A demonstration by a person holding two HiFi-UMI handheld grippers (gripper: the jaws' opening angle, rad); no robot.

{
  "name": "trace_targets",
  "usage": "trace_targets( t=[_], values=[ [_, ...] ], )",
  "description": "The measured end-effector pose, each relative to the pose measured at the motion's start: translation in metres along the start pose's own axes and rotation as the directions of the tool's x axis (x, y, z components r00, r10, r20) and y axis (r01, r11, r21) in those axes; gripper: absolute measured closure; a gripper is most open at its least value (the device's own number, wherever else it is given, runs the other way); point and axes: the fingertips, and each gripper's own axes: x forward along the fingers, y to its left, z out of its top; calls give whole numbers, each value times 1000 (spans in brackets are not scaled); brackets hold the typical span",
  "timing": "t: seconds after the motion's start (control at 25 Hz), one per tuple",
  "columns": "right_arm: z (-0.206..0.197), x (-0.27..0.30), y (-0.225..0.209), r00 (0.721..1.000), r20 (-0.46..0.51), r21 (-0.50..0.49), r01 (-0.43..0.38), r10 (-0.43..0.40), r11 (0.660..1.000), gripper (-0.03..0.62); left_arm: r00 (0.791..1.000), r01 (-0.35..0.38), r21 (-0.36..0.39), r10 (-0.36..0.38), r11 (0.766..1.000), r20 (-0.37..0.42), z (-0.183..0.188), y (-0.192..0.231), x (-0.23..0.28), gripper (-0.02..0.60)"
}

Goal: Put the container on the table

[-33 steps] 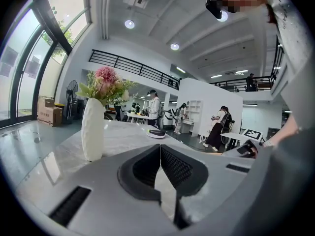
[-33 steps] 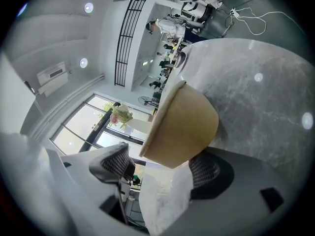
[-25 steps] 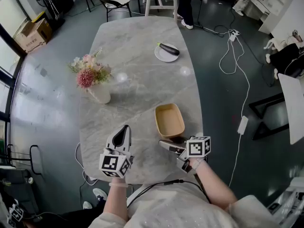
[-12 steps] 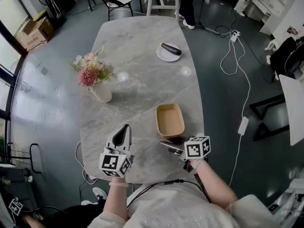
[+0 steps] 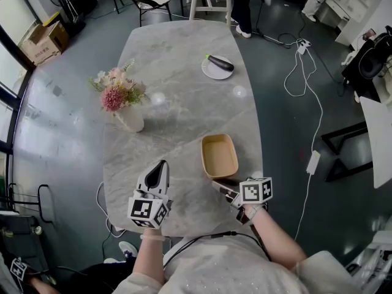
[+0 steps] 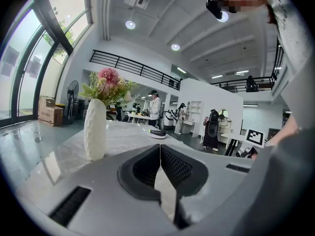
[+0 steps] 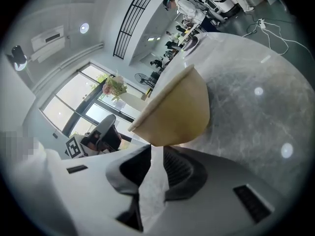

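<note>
A shallow tan container (image 5: pixel 219 155) sits flat on the marble table (image 5: pixel 177 84), near its right edge. In the right gripper view the container (image 7: pixel 177 107) fills the space just ahead of the jaws. My right gripper (image 5: pixel 217 185) is right behind the container's near end; its jaws are closing to a narrow gap, and only the tabletop shows between them (image 7: pixel 151 146). My left gripper (image 5: pixel 162 165) rests over the table's near left part, shut with nothing in it (image 6: pixel 160 147).
A white vase of pink flowers (image 5: pixel 125 116) stands at mid-left and shows ahead of the left gripper (image 6: pixel 94 129). A white plate with a dark aubergine (image 5: pixel 216 66) lies at the far right. The table's edge runs close to the container's right.
The right gripper's jaws have drawn together from wide apart to a narrow gap. The container has stayed where it was, and the left gripper has not moved.
</note>
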Motion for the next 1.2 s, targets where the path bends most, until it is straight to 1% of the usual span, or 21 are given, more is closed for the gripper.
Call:
trace_targets(
  t=[0.04,0.2,0.64,0.88,1.2],
  values=[
    [-1,1,0,1000,-3,10,3,-3,1000,516,1000,0,0,0,1000,0,0,0,0,574],
    [-6,0,-3,1000,-16,48,23,-22,999,565,1000,2,1,-2,1000,0,0,0,1,574],
    [-15,-2,-4,1000,-19,99,18,-17,995,576,1000,6,1,-6,1000,3,1,-2,-1,574],
    [-17,-3,1,1000,-16,93,11,-10,996,582,1000,10,2,-10,1000,3,0,-5,-5,574],
    [-15,-5,9,1000,-14,44,-23,24,999,586,1000,18,4,-18,1000,2,-3,-6,-8,574]
  ],
)
